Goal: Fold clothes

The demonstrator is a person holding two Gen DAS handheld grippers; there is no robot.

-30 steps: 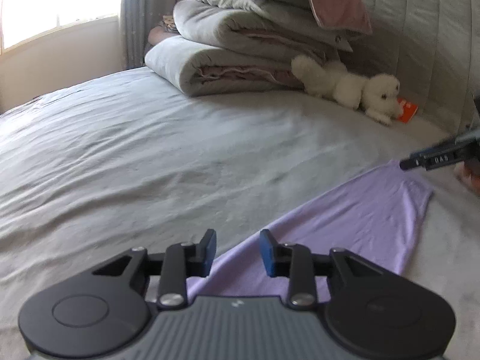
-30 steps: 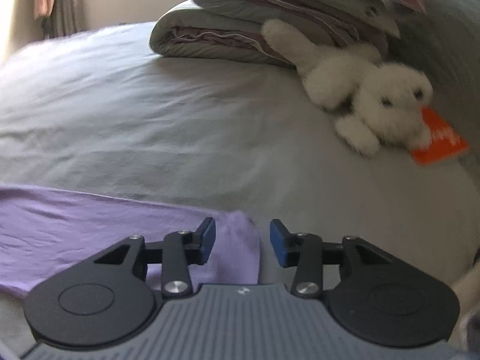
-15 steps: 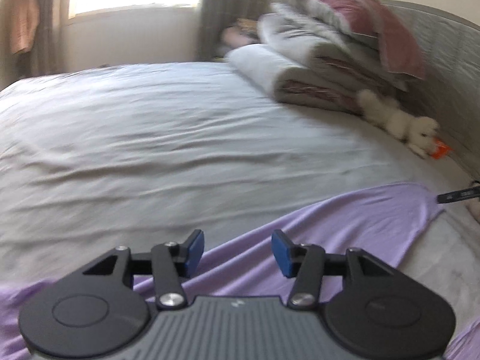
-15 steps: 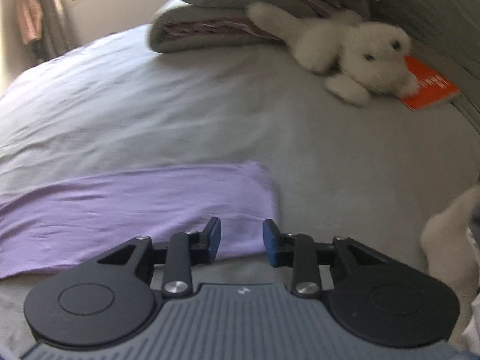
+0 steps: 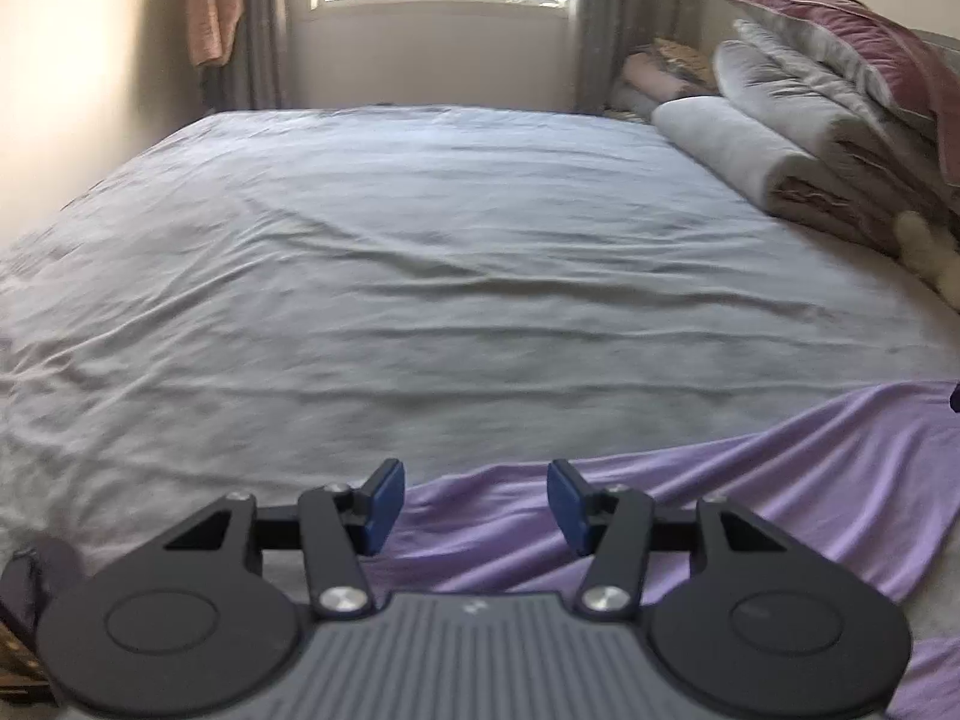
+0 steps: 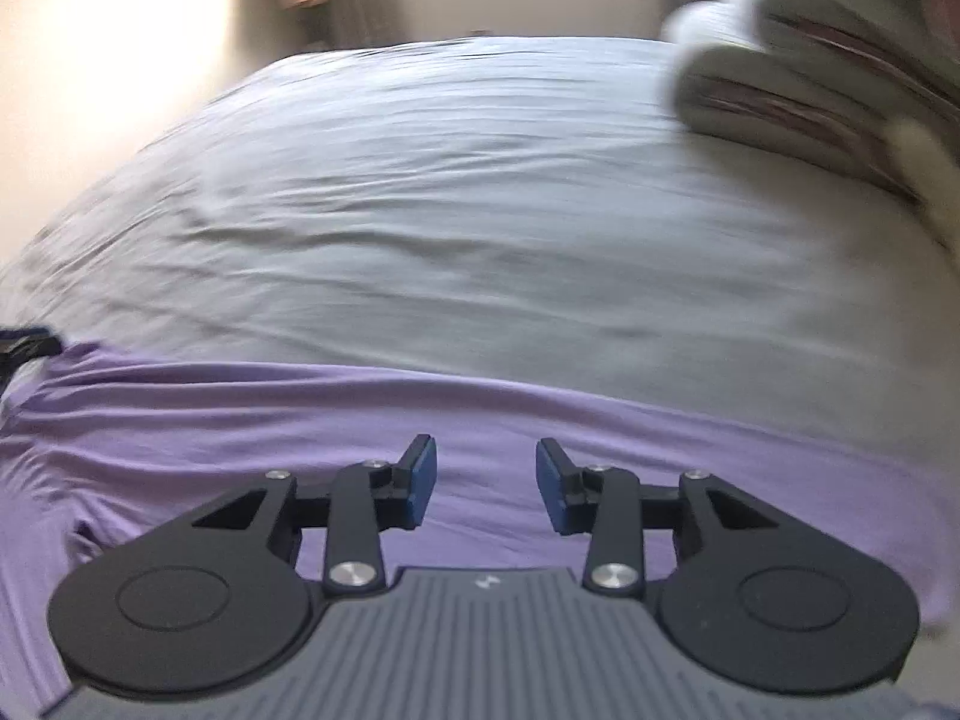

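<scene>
A: Where does the purple garment (image 5: 780,480) lie, and which way does it run?

B: Along the near edge of the bed (image 5: 456,252), its long axis parallel to that edge. It looks like one garment, spread flat but wrinkled.

A: From left to right, how do the grippers stand to it?

B: The left gripper (image 5: 473,501) hangs over the garment's far hem, jaws spread with nothing between them. The right gripper (image 6: 481,483) is above the middle of the cloth, jaws opening, also with nothing between them. Two grippers, neither touching fabric.

A: Which is nearer a good hold?

B: I'd judge the left, being right at an edge; the cloth lies below and ahead of both. One pile of folded bedding (image 5: 798,138) sits by the far right corner.
</scene>
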